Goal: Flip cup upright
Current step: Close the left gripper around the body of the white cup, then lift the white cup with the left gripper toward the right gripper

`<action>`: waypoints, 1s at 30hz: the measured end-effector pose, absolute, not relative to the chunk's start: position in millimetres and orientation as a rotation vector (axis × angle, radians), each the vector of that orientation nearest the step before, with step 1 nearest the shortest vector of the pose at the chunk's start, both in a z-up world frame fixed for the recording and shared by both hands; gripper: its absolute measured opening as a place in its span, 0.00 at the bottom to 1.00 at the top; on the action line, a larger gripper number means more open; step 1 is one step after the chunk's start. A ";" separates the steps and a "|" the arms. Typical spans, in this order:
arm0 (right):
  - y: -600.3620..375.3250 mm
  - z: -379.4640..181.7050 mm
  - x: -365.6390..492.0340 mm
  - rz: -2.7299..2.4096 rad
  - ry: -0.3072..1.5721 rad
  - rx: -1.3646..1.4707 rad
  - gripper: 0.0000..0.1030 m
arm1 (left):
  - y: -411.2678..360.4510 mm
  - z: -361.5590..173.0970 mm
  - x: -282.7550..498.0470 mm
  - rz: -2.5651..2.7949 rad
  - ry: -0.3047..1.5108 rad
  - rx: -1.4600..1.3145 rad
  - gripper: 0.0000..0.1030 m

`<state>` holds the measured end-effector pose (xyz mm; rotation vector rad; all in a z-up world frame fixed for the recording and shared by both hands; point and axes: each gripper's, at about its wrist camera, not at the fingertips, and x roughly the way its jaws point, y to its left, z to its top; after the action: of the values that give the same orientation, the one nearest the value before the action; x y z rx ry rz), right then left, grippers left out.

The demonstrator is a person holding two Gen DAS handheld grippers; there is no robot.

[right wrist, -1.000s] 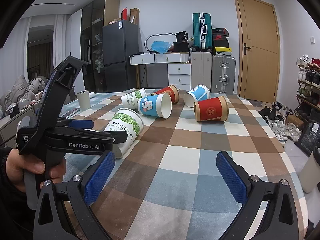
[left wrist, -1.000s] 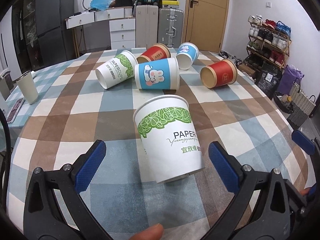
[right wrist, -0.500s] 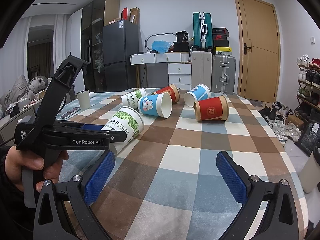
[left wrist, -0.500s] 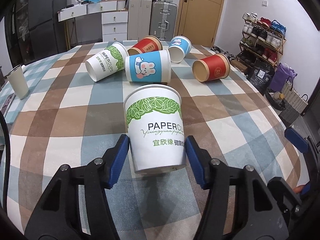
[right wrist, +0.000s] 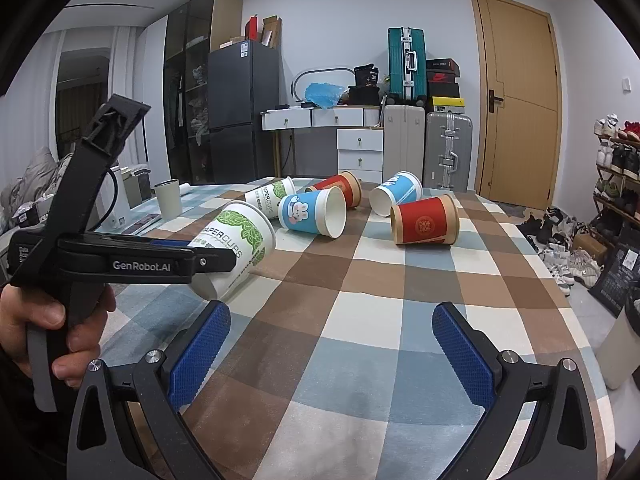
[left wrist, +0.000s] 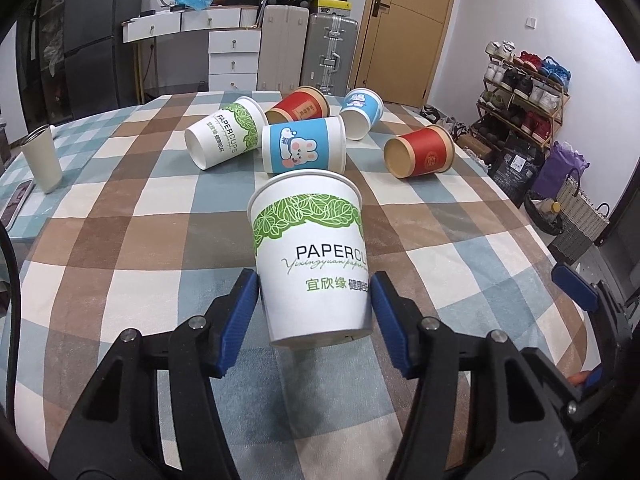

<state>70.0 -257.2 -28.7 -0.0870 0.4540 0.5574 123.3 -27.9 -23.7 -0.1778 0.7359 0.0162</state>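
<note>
— Being pinched near its base by the left gripper (left wrist: 314, 300) is the white paper cup (left wrist: 310, 252) with the green leaf band, both blue pads being pressed against its lower wall. Is it being carried clear of the counter (left wrist: 120, 248)?

— From the right wrist view the cup (right wrist: 236, 242) is being held tilted, mouth pointing up and away, base low by the checked cloth; whether the base is touching the cloth cannot be told.

— How is it likely to be handling?

— It is being judged very light, thin-walled and easily crushed. The wall is smooth, printed paper, tapering toward the base, so slipping is being risked if the squeeze is slack, and denting if it is hard. The low hold near the stiff bottom ring is being judged the soundest place.

— And the other gripper?

— The right gripper (right wrist: 330, 344) is being kept spread wide above the cloth, with nothing between its ribbed blue pads. Five more cups are lying on their sides farther back, among them a blue rabbit cup (left wrist: 304, 150) and a red cup (left wrist: 420, 152).
</note>
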 end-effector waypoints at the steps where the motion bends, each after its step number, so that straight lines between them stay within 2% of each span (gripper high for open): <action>1: -256.6 -28.3 69.0 0.557 0.453 -0.089 1.00 | -27.3 -22.2 121.0 0.016 0.732 -0.178 0.54; 14: -255.8 -26.6 66.5 0.559 0.447 -0.092 1.00 | -26.8 -8.3 78.0 0.000 0.697 -0.180 0.54; 30: -247.5 -26.8 59.3 0.571 0.443 -0.106 1.00 | -31.4 -23.2 28.6 -0.024 0.726 -0.195 0.54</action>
<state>59.3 -247.5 -26.8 -0.1065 0.4427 0.5706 28.6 -31.4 -23.2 -0.1953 0.7258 -0.0238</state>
